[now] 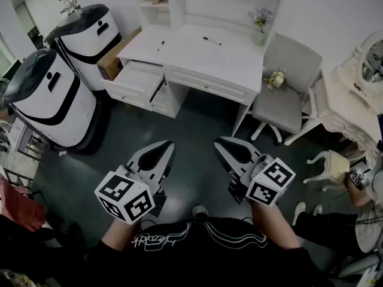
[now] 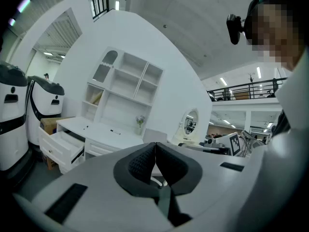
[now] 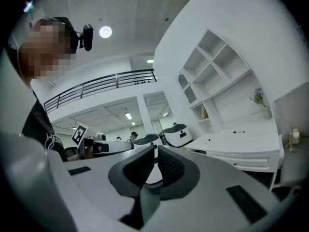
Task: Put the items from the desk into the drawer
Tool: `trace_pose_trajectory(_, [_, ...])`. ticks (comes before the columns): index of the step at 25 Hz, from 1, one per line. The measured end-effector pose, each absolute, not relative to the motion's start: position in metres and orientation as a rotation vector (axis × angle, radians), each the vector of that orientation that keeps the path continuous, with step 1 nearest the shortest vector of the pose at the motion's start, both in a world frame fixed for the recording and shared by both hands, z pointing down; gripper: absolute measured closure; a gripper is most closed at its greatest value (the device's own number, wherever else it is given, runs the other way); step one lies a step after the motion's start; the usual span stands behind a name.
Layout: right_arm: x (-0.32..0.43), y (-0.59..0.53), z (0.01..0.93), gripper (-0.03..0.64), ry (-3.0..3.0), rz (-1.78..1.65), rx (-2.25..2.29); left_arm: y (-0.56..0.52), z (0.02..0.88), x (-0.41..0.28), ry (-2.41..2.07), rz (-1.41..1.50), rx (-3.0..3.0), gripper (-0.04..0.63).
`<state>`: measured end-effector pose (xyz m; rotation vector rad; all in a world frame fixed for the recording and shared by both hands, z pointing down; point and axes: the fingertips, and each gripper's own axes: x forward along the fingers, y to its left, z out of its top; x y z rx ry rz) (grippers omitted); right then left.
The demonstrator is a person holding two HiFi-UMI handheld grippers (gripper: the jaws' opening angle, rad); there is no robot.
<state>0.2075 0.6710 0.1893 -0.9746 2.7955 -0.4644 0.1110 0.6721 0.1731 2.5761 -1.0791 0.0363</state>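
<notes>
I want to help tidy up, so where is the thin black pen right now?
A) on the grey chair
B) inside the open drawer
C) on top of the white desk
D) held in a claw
C: the thin black pen lies flat on the bare top of the white desk, in front of the shelves.

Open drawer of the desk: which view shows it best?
The head view: it looks down into the open drawer, showing its inside. The left gripper view shows the drawer from the side, small. The right gripper view shows the desk, but not the drawer clearly.
</notes>
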Motion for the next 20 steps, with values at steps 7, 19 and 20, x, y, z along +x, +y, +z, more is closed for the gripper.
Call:
trace_pose_trajectory(7, [0.234, 0.657, 0.190, 0.560, 2.782, -0.471, -0.981, 0.659, 0.178, 0.135, -1.067, 0.046, 2.573, 0.574])
trace_pose_trajectory(19, [0.265, 0.616, 0.191, 0.560, 2.827, -0.463, -0.885, 0.626, 0.175, 0.166, -1.156, 0.015, 2.577, 0.574])
trace_pose_trajectory(20, [0.265, 0.613, 0.193, 0.560, 2.824, -0.473, -0.874, 0.623, 0.178, 0.165, -1.157, 0.016, 2.571, 0.574])
